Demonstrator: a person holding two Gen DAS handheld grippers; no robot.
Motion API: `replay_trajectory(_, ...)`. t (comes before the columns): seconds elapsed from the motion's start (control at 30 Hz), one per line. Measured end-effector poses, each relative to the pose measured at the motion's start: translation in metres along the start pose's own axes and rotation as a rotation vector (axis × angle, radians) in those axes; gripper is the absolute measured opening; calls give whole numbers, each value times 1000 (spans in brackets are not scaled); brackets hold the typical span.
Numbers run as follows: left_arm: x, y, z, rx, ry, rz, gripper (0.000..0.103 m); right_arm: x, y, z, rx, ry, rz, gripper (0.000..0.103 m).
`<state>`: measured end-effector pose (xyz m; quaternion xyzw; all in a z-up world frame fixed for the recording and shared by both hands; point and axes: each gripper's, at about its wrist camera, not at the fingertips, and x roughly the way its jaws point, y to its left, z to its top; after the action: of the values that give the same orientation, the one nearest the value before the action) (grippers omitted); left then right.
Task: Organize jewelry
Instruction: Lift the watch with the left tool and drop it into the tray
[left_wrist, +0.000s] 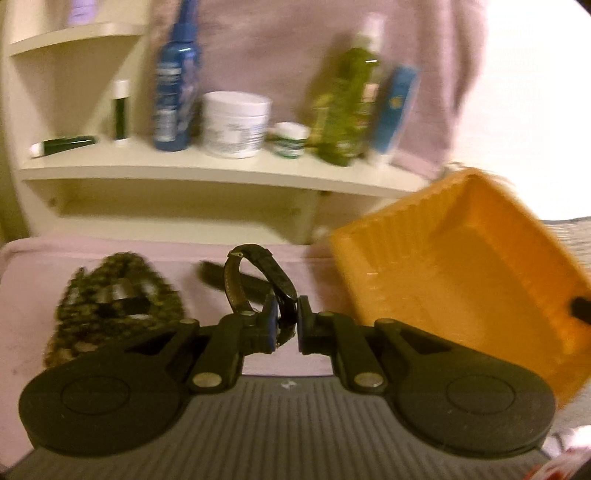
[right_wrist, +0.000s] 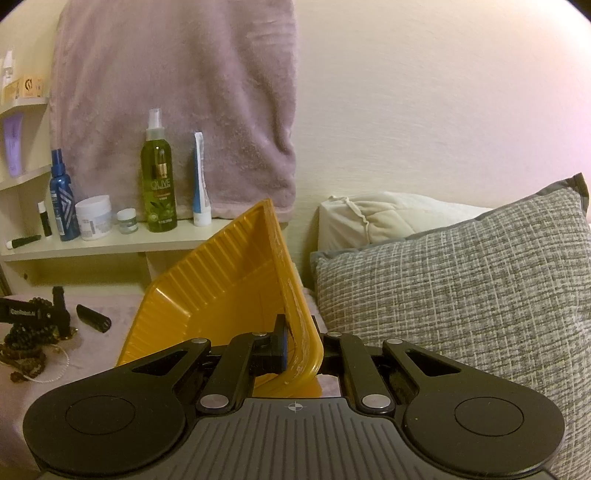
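1. Left wrist view: left gripper (left_wrist: 287, 325) is clamped on a watch (left_wrist: 258, 284), dark strap looping up above the pads. Watch looks lifted clear of the pink cover (left_wrist: 22, 295), though blur makes that hard to confirm.
2. Same view: orange tray (left_wrist: 461, 266) sits just to the right, tilted w/ its open side toward the watch. Looks empty inside, nothing dropped in yet.
3. Same view, left: beaded necklace (left_wrist: 114, 306) lies in a heap on the cover, a dark tube-like item (left_wrist: 221, 275) behind the watch. Both untouched.
4. Bkgd: shelf (left_wrist: 184, 166) w/ bottles & jars, not part of the job.
5. Right wrist view: right gripper (right_wrist: 303, 354) is closed on the tray's rim (right_wrist: 291, 295), holding it tipped up on edge beside a grey pillow (right_wrist: 461, 288).
6. Same view, far left: necklace (right_wrist: 26, 343) w/ the left gripper's body over it, dark item (right_wrist: 94, 317) near the tray, apart from it.
7. Progress call: early. One piece picked up, none in the tray. Left to do: watch into tray, then necklace, maybe the dark item.
8. Watch out: thin strap could slip; tray is steep, so pieces may slide to the low side.
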<state>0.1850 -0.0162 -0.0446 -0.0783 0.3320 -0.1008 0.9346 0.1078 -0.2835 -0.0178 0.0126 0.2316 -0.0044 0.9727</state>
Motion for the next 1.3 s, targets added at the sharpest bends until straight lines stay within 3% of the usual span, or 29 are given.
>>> replay_trajectory(0.13,-9,-25,4,53,1,-154,9,-1,1,0,1,-1,0,8)
replay_trajectory(0.3,-10,-60,0,124,33,-289,9,-1,1,-2,12,2,-3,8)
replay_trajectory(0.67,7,-96,-19,192,114,-362,10,-1,2,-2,25,9,-6,8)
replay_trajectory(0.87,3,-95,-21,195,93,-357,16,-1,2,-2,30,12,-8,8)
replay_trajectory(1.0,-9,-85,-21,205,56,-305,16,-2,2,-3,35,10,-7,8)
replay_trajectory(1.3,-44,-19,-43,131,21,-54,18,-3,3,-4,36,10,-10,8)
